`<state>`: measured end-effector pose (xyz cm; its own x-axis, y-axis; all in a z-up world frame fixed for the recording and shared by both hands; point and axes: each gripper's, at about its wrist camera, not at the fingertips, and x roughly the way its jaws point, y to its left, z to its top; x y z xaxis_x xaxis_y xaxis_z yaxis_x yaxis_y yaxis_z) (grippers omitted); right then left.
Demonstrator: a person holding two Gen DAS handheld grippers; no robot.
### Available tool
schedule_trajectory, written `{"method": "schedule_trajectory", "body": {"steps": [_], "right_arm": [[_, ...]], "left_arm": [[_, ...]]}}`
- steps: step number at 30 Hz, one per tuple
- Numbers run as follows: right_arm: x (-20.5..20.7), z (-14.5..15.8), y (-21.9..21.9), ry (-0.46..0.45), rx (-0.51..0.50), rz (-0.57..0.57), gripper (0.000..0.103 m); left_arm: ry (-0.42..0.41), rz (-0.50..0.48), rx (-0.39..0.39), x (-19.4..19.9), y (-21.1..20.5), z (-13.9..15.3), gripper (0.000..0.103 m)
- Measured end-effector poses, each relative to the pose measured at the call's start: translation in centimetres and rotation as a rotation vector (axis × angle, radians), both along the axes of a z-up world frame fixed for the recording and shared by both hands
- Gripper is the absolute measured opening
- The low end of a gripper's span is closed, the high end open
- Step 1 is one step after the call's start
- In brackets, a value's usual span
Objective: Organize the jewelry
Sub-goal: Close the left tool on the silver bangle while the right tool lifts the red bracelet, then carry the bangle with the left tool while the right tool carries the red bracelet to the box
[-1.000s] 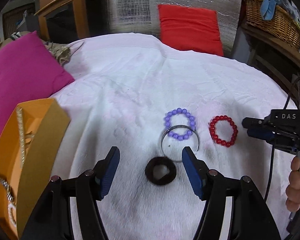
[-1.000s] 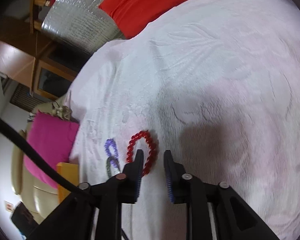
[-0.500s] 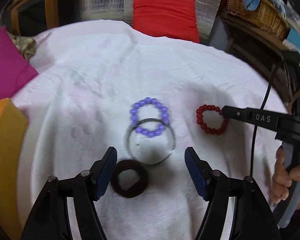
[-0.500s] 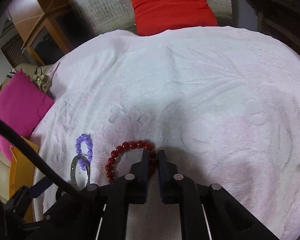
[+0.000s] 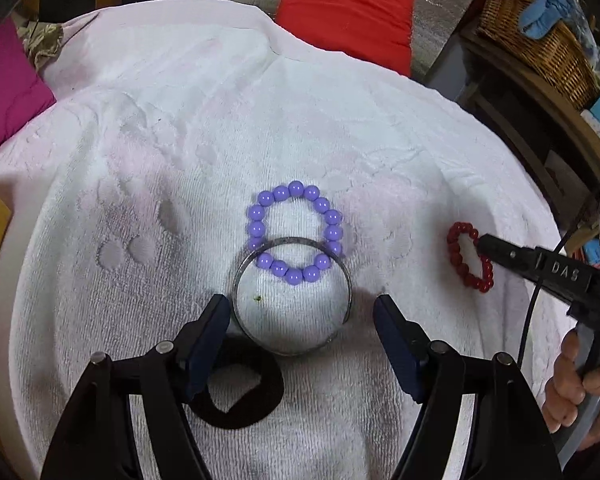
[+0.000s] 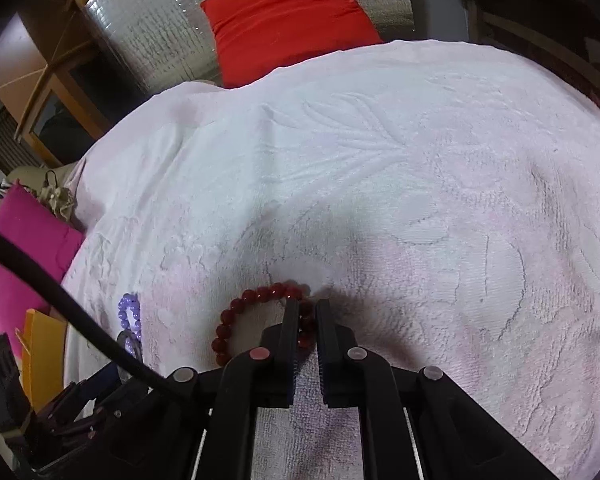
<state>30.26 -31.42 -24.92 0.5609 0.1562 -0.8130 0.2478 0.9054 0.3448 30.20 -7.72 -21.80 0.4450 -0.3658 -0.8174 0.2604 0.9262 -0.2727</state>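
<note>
The left gripper (image 5: 302,320) is spread wide open just above the white towel (image 5: 140,184). A silver ring bracelet (image 5: 292,296) lies between its two fingers and holds nothing up. A purple bead bracelet (image 5: 296,236) lies partly on the silver one. A black hair tie (image 5: 240,396) sits under the left finger. The right gripper (image 6: 307,314) has its fingers close together, pinching the side of the red bead bracelet (image 6: 240,312) on the towel.
</note>
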Motion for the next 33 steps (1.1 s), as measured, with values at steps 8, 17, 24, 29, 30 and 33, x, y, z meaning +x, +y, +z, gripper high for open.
{"method": "schedule_trajectory", "body": {"steps": [8, 17, 24, 29, 30, 33], "right_arm": [[-0.7, 0.3, 0.2, -0.023, 0.010, 0.003, 0.009], [-2.1, 3.2, 1.2, -0.124, 0.019, 0.036, 0.009], [-3.7, 6.1, 2.2, -0.222, 0.039, 0.086, 0.009], [-4.7, 7.3, 2.2, -0.262, 0.070, 0.095, 0.009], [-4.8, 7.5, 2.4, -0.266, 0.067, 0.098, 0.009], [-5.0, 7.9, 3.1, -0.273, 0.068, 0.110, 0.009]], "left_arm": [[-0.052, -0.030, -0.003, -0.5, -0.4, 1.0, 0.062], [-0.125, -0.043, -0.034, -2.4, 0.3, 4.0, 0.062], [-0.170, 0.025, -0.031, -3.6, 2.4, 5.7, 0.062], [-0.203, 0.071, -0.020, -4.1, 4.3, 6.6, 0.062], [-0.212, 0.080, -0.017, -4.3, 4.6, 6.8, 0.062], [-0.227, 0.104, -0.012, -4.9, 5.7, 7.4, 0.062]]}}
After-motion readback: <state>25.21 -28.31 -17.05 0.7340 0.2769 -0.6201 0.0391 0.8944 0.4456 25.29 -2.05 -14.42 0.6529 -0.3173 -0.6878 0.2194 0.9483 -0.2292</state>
